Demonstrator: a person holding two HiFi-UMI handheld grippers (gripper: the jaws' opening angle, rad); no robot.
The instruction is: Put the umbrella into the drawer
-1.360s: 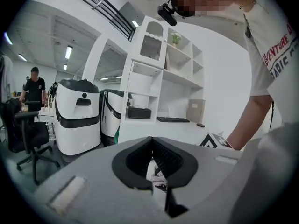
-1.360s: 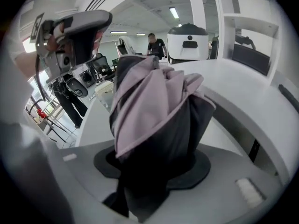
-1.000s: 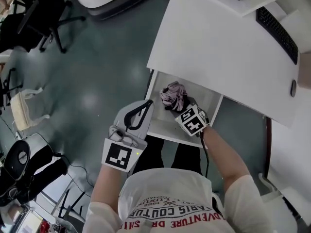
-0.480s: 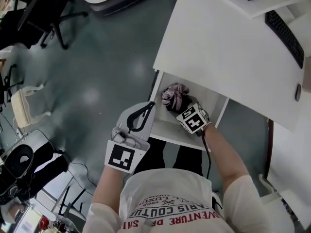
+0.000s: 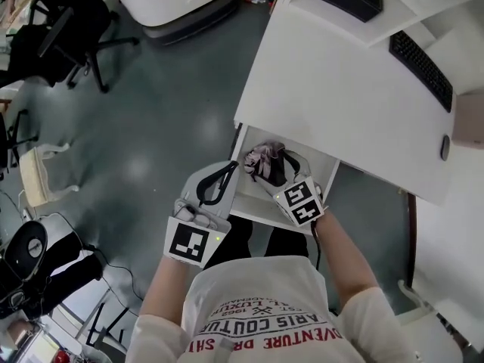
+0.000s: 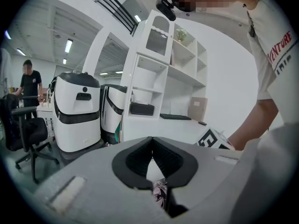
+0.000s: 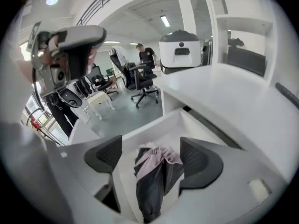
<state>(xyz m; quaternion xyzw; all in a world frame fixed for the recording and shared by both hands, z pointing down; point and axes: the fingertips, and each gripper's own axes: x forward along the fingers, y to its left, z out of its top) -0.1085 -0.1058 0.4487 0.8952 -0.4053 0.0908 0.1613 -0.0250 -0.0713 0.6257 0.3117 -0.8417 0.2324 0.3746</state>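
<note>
- The right hand-held gripper (image 7: 153,156) has its jaws spread wide, and the umbrella (image 7: 152,181) lies between them inside the drawer (image 7: 142,129).
- In the right gripper view there is a clear gap between the left pad and the umbrella. The pink cloth comes right up beside the right pad, though I cannot tell whether it touches.
- The left hand-held gripper (image 6: 152,142) has its jaws together, the tips meeting in a point, with nothing clamped. Behind the tips the black pads bow out into a rounded loop.
- In the head view this gripper sits at centre frame, over the drawer's left edge, just beside the umbrella.
- The umbrella is folded into a soft, crumpled bundle of dusty-pink cloth at one end and black folds for the rest of its length.
- The drawer is a shallow open box with smooth, plain white walls and floor, pulled out from under the table (image 5: 340,82) at the middle of the head view.
- The table is flat, matt and white, filling the upper right of that view.
- Both grippers have pale grey, smooth plastic bodies, and their pads are dark and finely ribbed.
- A white cube (image 5: 300,201) with black square markers rides on the right gripper at the drawer's near edge.
</note>
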